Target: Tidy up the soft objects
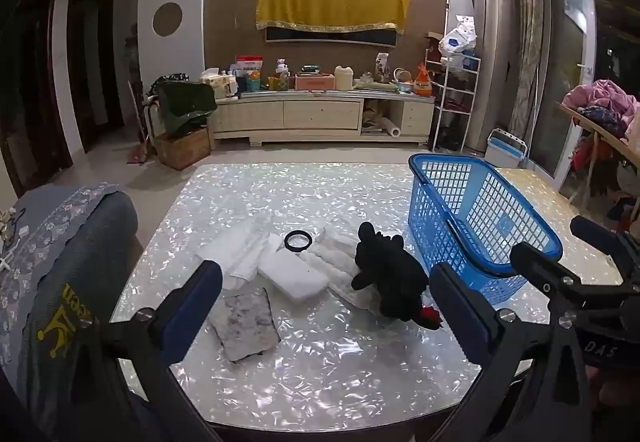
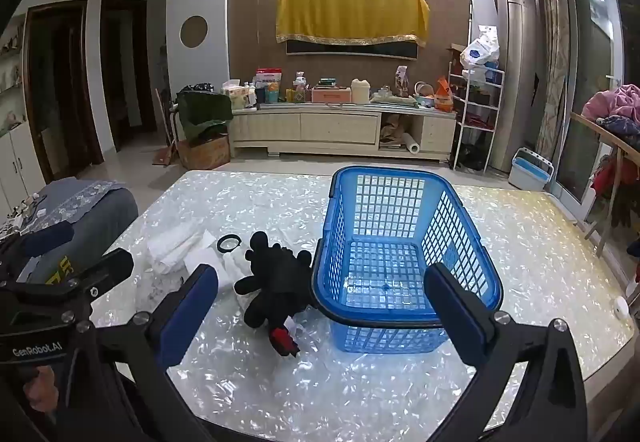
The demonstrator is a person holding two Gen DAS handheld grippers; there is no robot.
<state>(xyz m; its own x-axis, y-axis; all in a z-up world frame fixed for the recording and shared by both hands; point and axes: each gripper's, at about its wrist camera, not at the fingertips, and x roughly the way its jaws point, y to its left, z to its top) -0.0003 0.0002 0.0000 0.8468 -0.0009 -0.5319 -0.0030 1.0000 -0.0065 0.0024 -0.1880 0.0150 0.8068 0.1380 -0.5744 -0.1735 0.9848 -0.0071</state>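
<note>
Both grippers [image 1: 326, 306] [image 2: 320, 306] gape wide over one black plush [image 1: 386, 274], one blue basket [image 2: 404, 177], one ring [image 1: 298, 240].

Plush toy [image 2: 276, 282] on table [image 2: 520, 242], touching basket [image 2: 404, 254] at its right, folded cloths [image 1: 280, 262] left, ring [image 1: 298, 241] behind.

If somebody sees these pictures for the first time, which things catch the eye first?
The bright blue plastic lattice basket stands empty on the shimmering pearl-patterned table. Just left of it lies a black plush toy beside folded white cloths. Behind, a yellow cloth drapes the wall screen.
</note>
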